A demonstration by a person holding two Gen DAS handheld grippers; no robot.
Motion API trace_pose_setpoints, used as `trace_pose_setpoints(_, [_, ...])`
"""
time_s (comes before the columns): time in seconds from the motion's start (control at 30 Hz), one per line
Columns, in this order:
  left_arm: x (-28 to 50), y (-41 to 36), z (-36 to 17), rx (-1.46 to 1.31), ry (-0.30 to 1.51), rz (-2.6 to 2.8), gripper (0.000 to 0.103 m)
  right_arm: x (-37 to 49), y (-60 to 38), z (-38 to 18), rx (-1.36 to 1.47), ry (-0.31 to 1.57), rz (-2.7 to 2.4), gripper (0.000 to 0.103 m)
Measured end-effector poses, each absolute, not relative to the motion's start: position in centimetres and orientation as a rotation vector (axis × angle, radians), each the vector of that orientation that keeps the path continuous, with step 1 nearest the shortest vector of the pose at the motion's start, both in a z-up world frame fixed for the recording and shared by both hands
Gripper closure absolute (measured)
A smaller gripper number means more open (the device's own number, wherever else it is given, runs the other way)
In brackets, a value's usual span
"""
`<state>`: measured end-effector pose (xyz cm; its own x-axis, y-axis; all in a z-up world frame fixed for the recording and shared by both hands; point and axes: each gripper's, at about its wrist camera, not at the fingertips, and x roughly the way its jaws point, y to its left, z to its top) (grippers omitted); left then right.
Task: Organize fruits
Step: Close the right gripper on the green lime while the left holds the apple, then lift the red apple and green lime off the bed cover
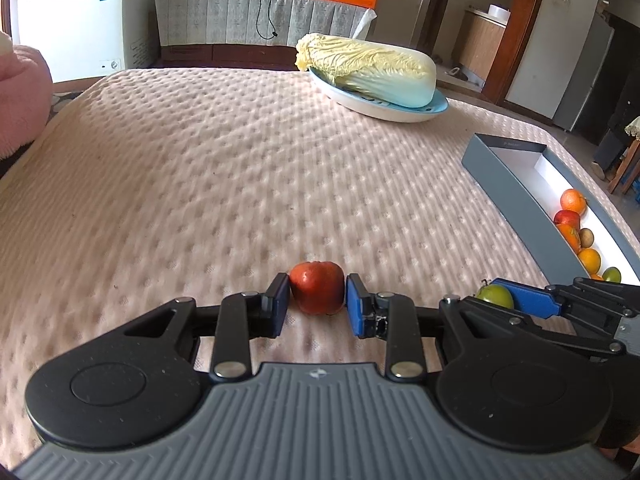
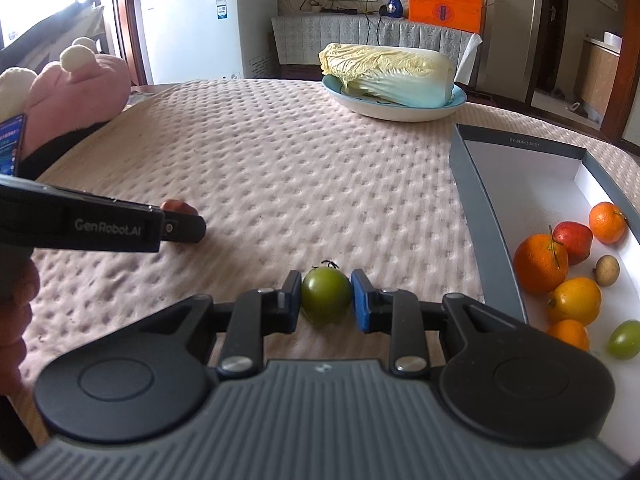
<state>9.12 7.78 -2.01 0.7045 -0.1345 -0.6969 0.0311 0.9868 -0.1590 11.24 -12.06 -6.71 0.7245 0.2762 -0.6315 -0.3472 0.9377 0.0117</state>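
The open grey cardboard box [image 2: 486, 216] lies just right of the right gripper [image 2: 326, 295], whose fingers clamp a round green fruit [image 2: 326, 294], nearer it than the left gripper [image 1: 317, 298], clamped on a red apple-like fruit [image 1: 317, 293] on the desk

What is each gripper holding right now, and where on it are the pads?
The left gripper clamps the red fruit by its two opposite sides. The right gripper clamps the green fruit the same way, stem up. Both fruits look to be on the tablecloth.
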Motion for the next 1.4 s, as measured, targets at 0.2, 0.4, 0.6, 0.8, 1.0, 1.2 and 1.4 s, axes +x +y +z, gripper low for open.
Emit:
trace_pose_setpoints(0.2, [9.2,7.5,-2.0,-0.127,0.782,-0.089,0.069,11.0,-12.2,-6.5,-0.122,0.695,0.359,0.072])
trace_pose_setpoints(0.4, [8.9,7.0,-2.0,-0.094,0.775,-0.095,0.069,10.7,-12.5,-6.2,-0.104,0.683,0.367,0.075])
trace_pose_setpoints(0.6, [8.8,7.4,-1.9,-0.098,0.768,-0.068,0.069,10.4,-13.5,-5.1,-0.033,0.650,0.376,0.075])
trace_pose_setpoints(0.8, [8.7,7.3,-1.8,-0.101,0.765,-0.061,0.069,10.3,-14.1,-4.8,-0.010,0.644,0.381,0.075])
trace_pose_setpoints(1.0, [8.7,7.3,-1.7,-0.103,0.762,-0.060,0.069,10.2,-14.4,-4.7,-0.004,0.640,0.377,0.075])
trace_pose_setpoints(1.2, [8.7,7.3,-1.6,-0.114,0.756,-0.059,0.069,10.3,-14.3,-4.7,-0.005,0.641,0.379,0.075])
trace_pose_setpoints(1.4, [8.6,7.4,-1.3,-0.117,0.743,-0.061,0.069,10.2,-14.1,-4.5,-0.007,0.631,0.387,0.075])
